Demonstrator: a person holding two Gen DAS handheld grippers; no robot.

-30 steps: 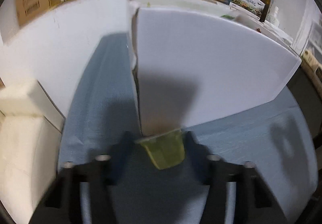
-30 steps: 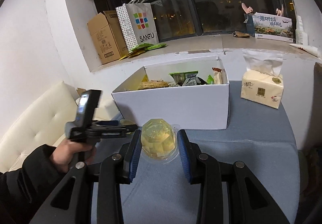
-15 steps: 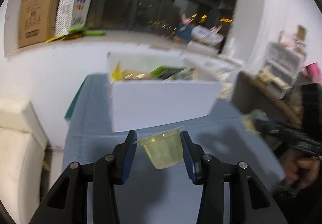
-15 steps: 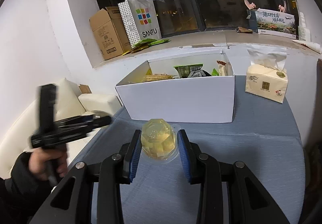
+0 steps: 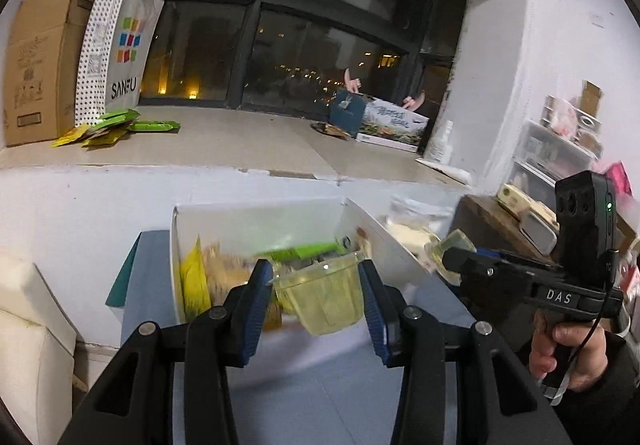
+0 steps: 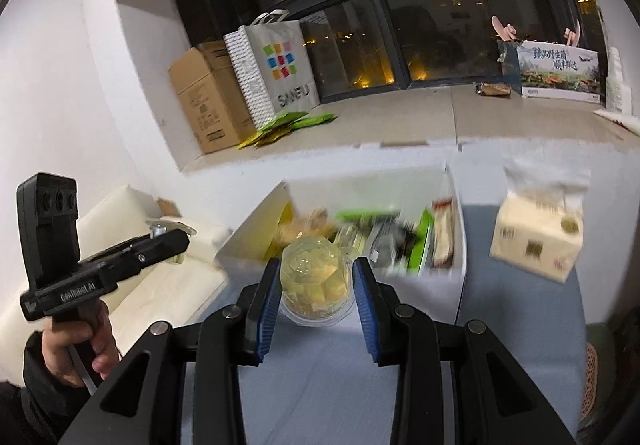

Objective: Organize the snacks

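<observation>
Gripping 1 jelly cup [image 5: 320, 297] each, both grippers above the white box [image 6: 456, 265].

- Black plastic left tongs [image 5: 316, 301] with blue ribbed pads [image 5: 256, 309] and silver screws.
- Black right tongs [image 6: 316, 297], white "DAS" letters, green light.
- Bare-skinned hand [image 6: 76, 353], black sleeve.

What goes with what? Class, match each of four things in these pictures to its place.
Things:
1. left jelly cup
2. SANFU paper bag
3. tissue pack
4. green snack packet

Places:
A. on the window ledge, beside the cardboard box
B. inside the white box
C. between the left gripper fingers
D. on the table, right of the white box

Pairs: 1-C, 2-A, 3-D, 4-B
</observation>
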